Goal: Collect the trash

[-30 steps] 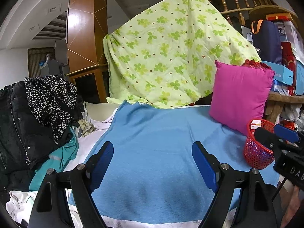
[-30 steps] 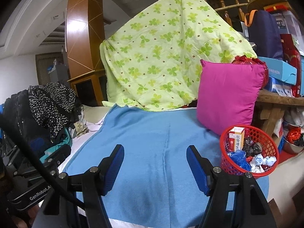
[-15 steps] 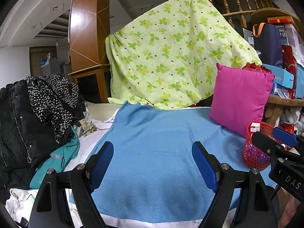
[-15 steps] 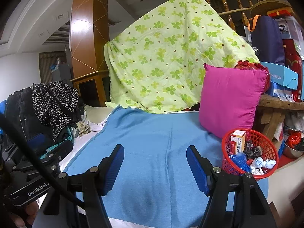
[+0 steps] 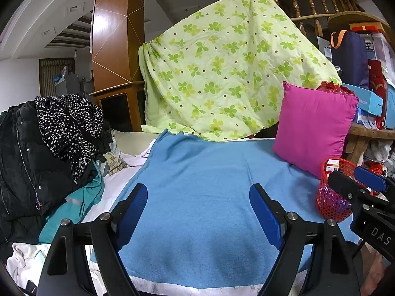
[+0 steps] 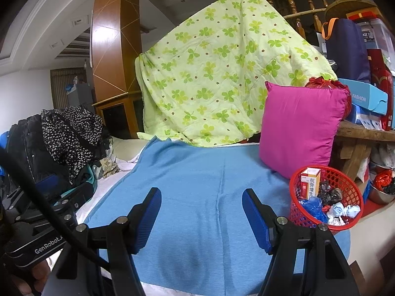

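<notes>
Looking across the bed, we see the blue blanket [image 6: 197, 197] spread flat and bare, wide room for both hands. The pink cushion [image 6: 298, 128] leans at its right edge. Just below it, lower right, the red basket [image 6: 345, 177] already holds the trash [image 6: 340, 209], likely collected. Our left gripper [image 5: 197, 209] and right gripper [image 6: 201, 214] hang released, fingers [image 6: 148, 214] empty.

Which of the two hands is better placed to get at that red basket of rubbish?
The right. The red basket sits just beside the right gripper, whose jaws stand open and empty. From the left gripper, the basket lies farther off, beyond the right one.
</notes>
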### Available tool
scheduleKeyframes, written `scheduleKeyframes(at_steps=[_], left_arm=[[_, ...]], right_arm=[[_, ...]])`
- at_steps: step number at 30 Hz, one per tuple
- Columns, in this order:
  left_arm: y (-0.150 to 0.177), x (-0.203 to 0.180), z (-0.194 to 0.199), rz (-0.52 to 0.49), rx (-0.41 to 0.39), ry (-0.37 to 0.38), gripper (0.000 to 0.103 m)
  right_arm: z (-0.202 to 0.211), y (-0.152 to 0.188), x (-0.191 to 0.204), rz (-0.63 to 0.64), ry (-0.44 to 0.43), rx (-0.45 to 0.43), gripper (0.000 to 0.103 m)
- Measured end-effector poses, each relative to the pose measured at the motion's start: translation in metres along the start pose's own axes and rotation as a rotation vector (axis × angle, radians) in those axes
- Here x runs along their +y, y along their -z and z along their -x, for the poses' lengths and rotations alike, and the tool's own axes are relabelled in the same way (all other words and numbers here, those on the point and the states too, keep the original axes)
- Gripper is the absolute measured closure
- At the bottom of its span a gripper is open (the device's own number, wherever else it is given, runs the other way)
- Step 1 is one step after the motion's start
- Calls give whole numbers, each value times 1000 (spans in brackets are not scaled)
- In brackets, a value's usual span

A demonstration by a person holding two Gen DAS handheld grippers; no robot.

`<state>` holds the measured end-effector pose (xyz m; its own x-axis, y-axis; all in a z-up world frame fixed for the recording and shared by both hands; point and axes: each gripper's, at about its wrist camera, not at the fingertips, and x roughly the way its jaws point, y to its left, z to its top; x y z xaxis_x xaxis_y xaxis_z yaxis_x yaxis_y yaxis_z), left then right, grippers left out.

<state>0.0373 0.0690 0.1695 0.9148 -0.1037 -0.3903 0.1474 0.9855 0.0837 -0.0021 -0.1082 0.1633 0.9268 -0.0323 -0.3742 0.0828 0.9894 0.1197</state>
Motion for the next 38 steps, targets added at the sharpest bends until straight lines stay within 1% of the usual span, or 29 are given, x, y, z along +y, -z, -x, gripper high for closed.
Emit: scheduleKeyframes(at_steps=[19,25,34,38], left_arm=[[-3,1,-2,10,1,-10,18],[-5,-2,-9,7,8,-7,18],[-11,-9,-41,2,31,-8,18],[-8,-13,-71,6,45,-14,18]], right_arm=[[2,-1,0,-16,4,-10,31],[-9,-6,-7,-24,6,-4,31],[-42,-7,-21,-43,20,13,31],[-68,-5,-33,-54,37,23,31]])
